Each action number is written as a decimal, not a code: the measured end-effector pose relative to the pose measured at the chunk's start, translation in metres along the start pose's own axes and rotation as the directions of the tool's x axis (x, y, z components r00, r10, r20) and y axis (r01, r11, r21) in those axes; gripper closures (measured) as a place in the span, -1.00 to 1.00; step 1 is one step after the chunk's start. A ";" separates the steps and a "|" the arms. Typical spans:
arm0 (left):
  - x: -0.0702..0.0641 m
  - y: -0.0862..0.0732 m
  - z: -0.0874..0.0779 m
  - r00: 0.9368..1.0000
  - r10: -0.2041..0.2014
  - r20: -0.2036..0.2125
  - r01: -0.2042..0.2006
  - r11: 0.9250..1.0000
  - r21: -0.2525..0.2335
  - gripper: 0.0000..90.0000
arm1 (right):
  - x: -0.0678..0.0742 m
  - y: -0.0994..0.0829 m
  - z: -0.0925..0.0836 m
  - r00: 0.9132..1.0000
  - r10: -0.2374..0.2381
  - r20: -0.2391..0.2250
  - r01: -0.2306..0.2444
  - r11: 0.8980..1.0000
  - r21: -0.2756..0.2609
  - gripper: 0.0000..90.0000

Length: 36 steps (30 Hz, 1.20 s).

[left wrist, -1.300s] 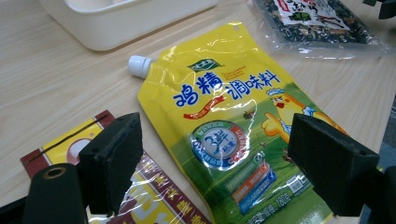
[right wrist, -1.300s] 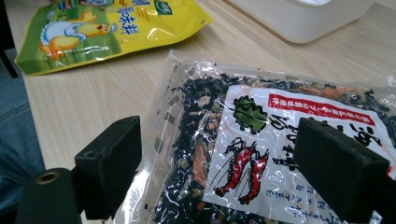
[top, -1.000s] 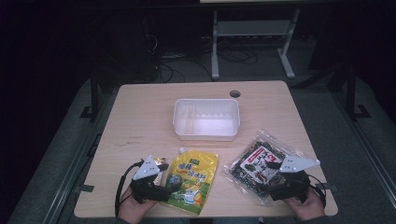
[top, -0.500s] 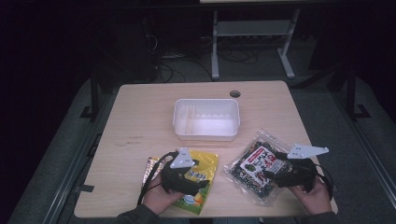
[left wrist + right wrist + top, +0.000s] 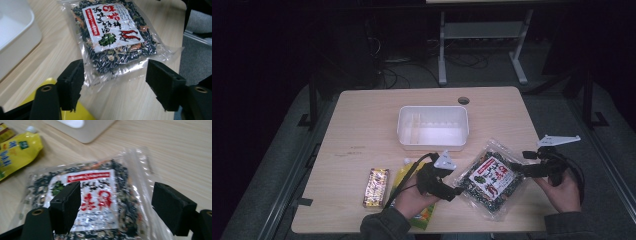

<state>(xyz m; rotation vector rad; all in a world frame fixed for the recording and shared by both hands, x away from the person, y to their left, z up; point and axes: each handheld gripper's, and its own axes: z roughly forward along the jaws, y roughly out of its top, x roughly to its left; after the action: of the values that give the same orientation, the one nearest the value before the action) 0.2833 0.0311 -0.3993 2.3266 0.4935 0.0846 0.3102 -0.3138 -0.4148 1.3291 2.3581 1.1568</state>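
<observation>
- Table (image 5: 362,125) of pale wood is seen from above, with a round hole (image 5: 463,100) near its far edge.
- At the middle of the table a white rectangular tub (image 5: 433,127) is set, empty as far as can be seen.
- A clear bag of dark dried greens (image 5: 488,179), marked with a white and red label, is laid flat on the table at the near right, in front of the tub and apart from it.
- A yellow pouch (image 5: 424,216) with a white cap is laid at the near middle, just left of the bag; most of it is covered by the left hand (image 5: 409,200).
- A small flat packet (image 5: 376,186) with a speckled print is placed left of the pouch, near it but not touching.
- The left gripper (image 5: 454,191) is held low over the pouch and pointed toward the left edge of the bag. In the left gripper view its jaws are spread wide, with the near end of the bag (image 5: 113,35) seen between them and nothing clamped; whether the left jaw touches the film cannot be told.
- The right gripper (image 5: 517,169) is held by the right hand (image 5: 559,192) at the bag's right edge, pointed left. In the right gripper view its jaws are likewise parted wide over the bag (image 5: 95,202), and nothing is held.
</observation>
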 end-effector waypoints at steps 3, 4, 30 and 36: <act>0.001 0.006 0.011 1.000 -0.010 0.004 0.010 1.000 0.017 -0.16 | -0.010 -0.001 -0.002 0.998 0.044 0.037 -0.045 0.999 0.024 -0.37; 0.002 0.007 0.014 1.000 -0.012 0.000 0.012 0.999 0.031 -0.14 | -0.013 -0.002 -0.002 0.998 0.055 0.042 -0.057 0.998 0.029 -0.32; 0.006 0.018 0.072 0.999 -0.046 -0.017 0.048 0.976 0.214 0.17 | -0.056 -0.030 -0.006 0.959 0.229 0.170 -0.253 0.957 0.141 -0.04; 0.006 0.018 0.072 0.999 -0.048 -0.021 0.051 0.975 0.216 0.17 | -0.061 -0.036 -0.002 0.956 0.269 0.115 -0.283 0.949 0.138 0.20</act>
<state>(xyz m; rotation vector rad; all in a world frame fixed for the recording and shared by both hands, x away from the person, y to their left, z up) 0.3095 -0.0259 -0.4393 2.5265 0.5936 0.0260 0.3213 -0.3737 -0.4506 1.7728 2.2843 0.9678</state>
